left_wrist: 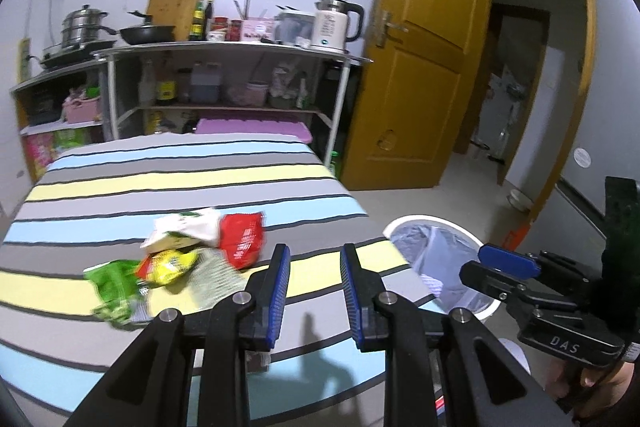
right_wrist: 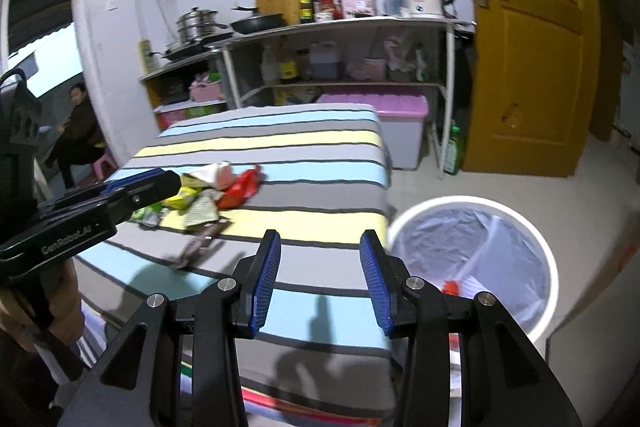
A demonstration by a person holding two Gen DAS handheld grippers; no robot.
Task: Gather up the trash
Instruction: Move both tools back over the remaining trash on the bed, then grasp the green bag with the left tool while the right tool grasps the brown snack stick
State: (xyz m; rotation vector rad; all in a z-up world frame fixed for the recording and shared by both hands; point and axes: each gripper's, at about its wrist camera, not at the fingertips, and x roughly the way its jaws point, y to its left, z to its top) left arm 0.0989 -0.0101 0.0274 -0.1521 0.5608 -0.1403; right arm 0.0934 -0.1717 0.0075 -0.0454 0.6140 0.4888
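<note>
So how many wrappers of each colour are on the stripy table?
Red wrapper: 1
Yellow wrapper: 1
Green wrapper: 1
White wrapper with green print: 1
Pale patterned wrapper: 1
Dark wrapper: 1
Total: 6 that I can tell apart in the pile.

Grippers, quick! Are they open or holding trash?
Left gripper: open, holding nothing.
Right gripper: open, holding nothing.

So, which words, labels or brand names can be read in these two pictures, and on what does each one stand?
"DAS": on the right gripper body, seen in the left wrist view.
"GenRobot.AI": on the left gripper body, seen in the right wrist view.
Print on the snack wrappers, kettle and bottles: too small or blurred to read.
</note>
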